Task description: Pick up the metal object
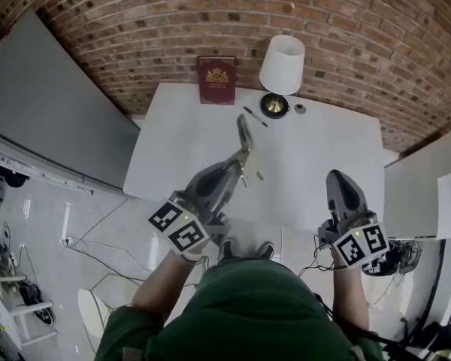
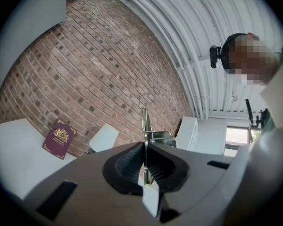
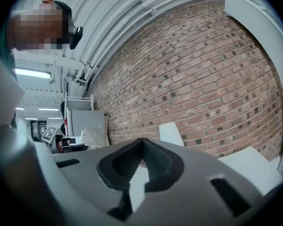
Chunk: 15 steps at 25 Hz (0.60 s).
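Note:
The metal object is a shiny bracket-like piece, lifted above the white table near its middle. My left gripper is shut on its lower end, and the piece sticks up past the jaws. In the left gripper view the metal object rises as a thin strip with a folded plate, pinched between the dark pads. My right gripper hangs over the table's near right edge, jaws together with nothing between them; in the right gripper view its pads meet.
At the table's far edge a maroon book leans on the brick wall. A lamp with a white shade, a black pen and a small round item sit beside it. Grey panels flank the table.

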### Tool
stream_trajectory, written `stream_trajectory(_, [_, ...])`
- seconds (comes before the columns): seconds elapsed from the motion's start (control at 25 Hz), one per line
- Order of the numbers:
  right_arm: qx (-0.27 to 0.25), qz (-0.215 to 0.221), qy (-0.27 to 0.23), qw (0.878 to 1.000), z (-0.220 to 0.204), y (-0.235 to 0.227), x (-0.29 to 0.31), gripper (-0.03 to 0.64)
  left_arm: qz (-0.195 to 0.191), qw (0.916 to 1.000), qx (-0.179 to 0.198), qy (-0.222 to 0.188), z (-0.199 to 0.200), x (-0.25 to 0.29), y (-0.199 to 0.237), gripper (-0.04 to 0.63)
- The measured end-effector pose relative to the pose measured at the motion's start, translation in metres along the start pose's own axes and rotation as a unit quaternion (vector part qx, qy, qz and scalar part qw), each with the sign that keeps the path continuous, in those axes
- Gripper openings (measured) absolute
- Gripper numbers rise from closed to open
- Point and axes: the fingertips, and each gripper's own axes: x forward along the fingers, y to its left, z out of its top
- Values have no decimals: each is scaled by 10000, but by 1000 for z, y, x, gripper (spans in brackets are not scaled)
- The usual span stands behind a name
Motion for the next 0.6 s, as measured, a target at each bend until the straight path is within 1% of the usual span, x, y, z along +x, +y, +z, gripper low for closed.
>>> stream_trajectory(0.28, [25, -28, 39, 10000, -3, 2, -1, 3, -81, 10000, 28, 21, 1, -2, -4, 9])
stream_trajectory(0.6, [-4, -16, 77, 10000, -5, 5, -2, 3, -187, 9998, -46, -7, 1, -4, -4, 8])
